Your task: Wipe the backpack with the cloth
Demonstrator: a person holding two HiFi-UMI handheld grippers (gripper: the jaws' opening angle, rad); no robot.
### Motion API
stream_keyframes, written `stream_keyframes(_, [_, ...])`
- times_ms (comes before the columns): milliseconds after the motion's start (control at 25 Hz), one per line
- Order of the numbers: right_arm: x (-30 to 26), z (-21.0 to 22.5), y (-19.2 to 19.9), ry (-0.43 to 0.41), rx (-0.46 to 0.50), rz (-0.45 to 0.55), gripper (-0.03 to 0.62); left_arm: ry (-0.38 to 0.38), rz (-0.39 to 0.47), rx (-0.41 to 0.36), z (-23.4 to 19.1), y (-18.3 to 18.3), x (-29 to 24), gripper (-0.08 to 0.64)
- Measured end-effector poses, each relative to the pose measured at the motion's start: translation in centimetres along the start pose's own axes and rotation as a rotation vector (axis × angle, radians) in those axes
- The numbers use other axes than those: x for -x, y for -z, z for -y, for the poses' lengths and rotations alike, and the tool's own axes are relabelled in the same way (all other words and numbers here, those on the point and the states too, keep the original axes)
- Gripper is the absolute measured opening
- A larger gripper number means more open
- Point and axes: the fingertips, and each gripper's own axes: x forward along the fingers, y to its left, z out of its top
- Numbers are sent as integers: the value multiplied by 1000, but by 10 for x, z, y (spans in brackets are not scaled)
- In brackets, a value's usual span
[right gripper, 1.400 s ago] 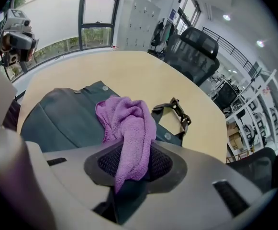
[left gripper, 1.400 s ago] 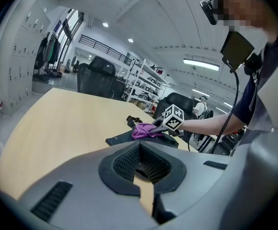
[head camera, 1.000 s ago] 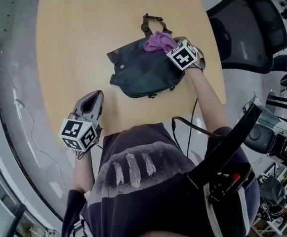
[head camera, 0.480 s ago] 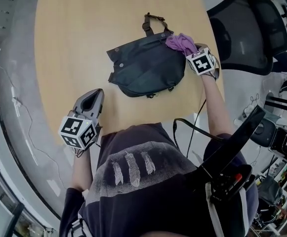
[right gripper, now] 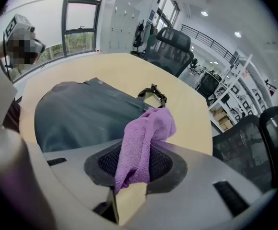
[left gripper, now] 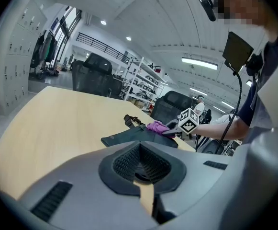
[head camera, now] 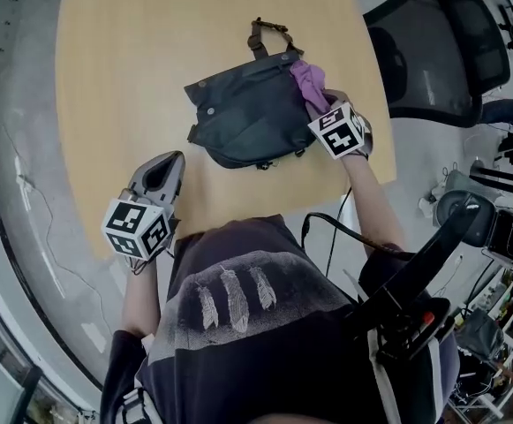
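Dark backpack (head camera: 249,120) lying flat near desk (head camera: 124,60) centre, purple cloth (head camera: 309,84) touching its 3 o'clock edge, clamped between right gripper (head camera: 322,104) fingers, left gripper (head camera: 166,168) at desk's 7 o'clock edge, fingers closed together.

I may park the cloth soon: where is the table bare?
Bare table lies beyond and left of the backpack, and between it and the left gripper. Crowded at the right edge, round the right gripper and cloth.
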Motion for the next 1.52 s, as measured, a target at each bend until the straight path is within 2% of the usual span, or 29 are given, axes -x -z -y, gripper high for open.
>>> stream_keyframes(360, [15, -75, -24, -77, 72, 55, 113, 12, 5, 0, 1, 7, 8, 8])
stream_keyframes(520, [19, -113, -38, -137, 82, 88, 112, 14, 14, -14, 0, 7, 14, 8])
stream_keyframes(640, [19, -131, -41, -122, 127, 80, 110, 12, 13, -19, -2, 7, 20, 8])
stream_keyframes(760, [22, -140, -45, -143, 70, 104, 110, 10, 7, -25, -5, 9, 25, 8])
stream_keyframes(960, [25, -167, -54, -150, 106, 120, 110, 11, -8, -29, -6, 14, 28, 8])
stream_keyframes(1320, [33, -225, -73, -251, 91, 162, 110, 75, 4, -64, -4, 13, 34, 8])
stream_keyframes(1520, [42, -233, -82, -291, 15, 208, 110, 90, -9, -76, -8, 24, 41, 8])
